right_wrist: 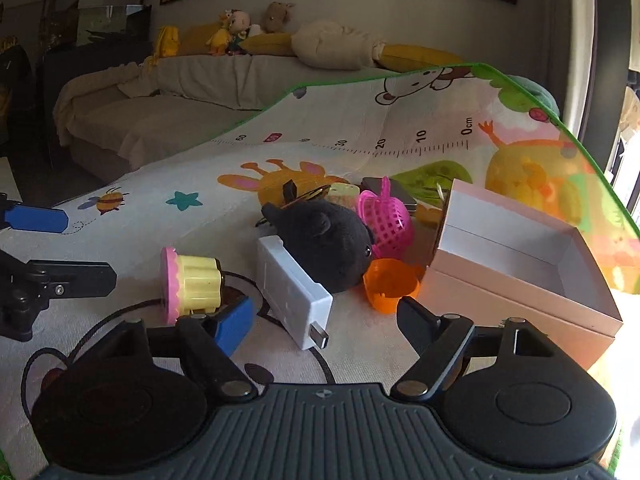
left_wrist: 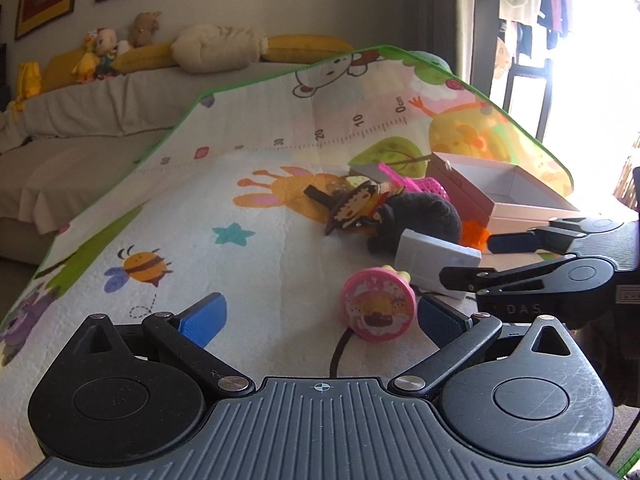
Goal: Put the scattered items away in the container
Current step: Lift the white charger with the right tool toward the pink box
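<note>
An open pink-and-white box (right_wrist: 500,300) (left_wrist: 464,190) stands at the right of the play mat. Beside it lie a black plush (right_wrist: 328,248) (left_wrist: 420,216), a pink basket (right_wrist: 386,220), an orange cup (right_wrist: 390,284), a flat witch figure (left_wrist: 356,208) and a pink-and-yellow cupcake toy (right_wrist: 192,284) (left_wrist: 376,308). A white USB box (right_wrist: 292,288) (left_wrist: 436,260) lies with its plug end between the fingers of my right gripper (right_wrist: 326,326) (left_wrist: 480,260), whose pads stand apart from it. My left gripper (left_wrist: 320,320) (right_wrist: 60,248) is open just short of the cupcake toy.
A colourful play mat (left_wrist: 240,208) covers the surface, its far part sloping upward. A black cable (right_wrist: 100,328) loops on the mat near the cupcake toy. A grey tin (left_wrist: 366,172) lies behind the pile. A sofa (right_wrist: 160,120) with plush toys stands behind, a bright window to the right.
</note>
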Action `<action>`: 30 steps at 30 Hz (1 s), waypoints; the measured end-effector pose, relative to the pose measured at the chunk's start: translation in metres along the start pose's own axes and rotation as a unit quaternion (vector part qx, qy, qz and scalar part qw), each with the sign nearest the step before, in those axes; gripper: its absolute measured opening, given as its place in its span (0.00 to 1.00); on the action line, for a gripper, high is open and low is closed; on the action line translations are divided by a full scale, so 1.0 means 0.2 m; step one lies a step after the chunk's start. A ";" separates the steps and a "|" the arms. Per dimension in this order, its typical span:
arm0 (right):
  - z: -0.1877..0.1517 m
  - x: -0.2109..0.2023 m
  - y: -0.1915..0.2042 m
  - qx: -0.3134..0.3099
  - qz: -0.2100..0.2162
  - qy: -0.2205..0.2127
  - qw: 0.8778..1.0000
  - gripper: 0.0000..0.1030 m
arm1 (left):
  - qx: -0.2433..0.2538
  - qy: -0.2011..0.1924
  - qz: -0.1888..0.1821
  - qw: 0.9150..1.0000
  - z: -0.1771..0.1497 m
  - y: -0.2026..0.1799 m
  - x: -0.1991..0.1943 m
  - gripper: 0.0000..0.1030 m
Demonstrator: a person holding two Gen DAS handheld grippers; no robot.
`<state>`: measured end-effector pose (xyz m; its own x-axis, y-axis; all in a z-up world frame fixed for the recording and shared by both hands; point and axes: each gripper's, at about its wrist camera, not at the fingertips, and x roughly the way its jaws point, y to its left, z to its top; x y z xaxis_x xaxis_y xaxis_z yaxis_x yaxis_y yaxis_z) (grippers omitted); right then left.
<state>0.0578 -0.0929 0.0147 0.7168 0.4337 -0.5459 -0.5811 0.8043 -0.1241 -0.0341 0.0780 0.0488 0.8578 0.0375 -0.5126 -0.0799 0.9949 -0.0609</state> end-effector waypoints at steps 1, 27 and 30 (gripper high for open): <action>0.01 0.06 0.01 -0.002 0.012 0.011 1.000 0.57 | 0.004 0.003 -0.002 1.000 0.00 -0.01 0.00 1.00; -0.35 -0.51 -0.44 0.051 -0.003 0.068 0.996 0.81 | 0.055 0.044 -0.042 0.997 -0.06 -0.22 0.05 1.00; -0.41 -0.48 -0.41 0.022 -0.025 0.094 0.995 0.81 | 0.056 0.046 -0.043 0.996 -0.07 -0.22 0.05 1.00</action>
<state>0.0051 -0.2338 0.0088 0.6569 0.3121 -0.6863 -0.5260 0.8419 -0.1206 -0.0284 0.0331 0.0347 0.8088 -0.0526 -0.5857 0.0539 0.9984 -0.0153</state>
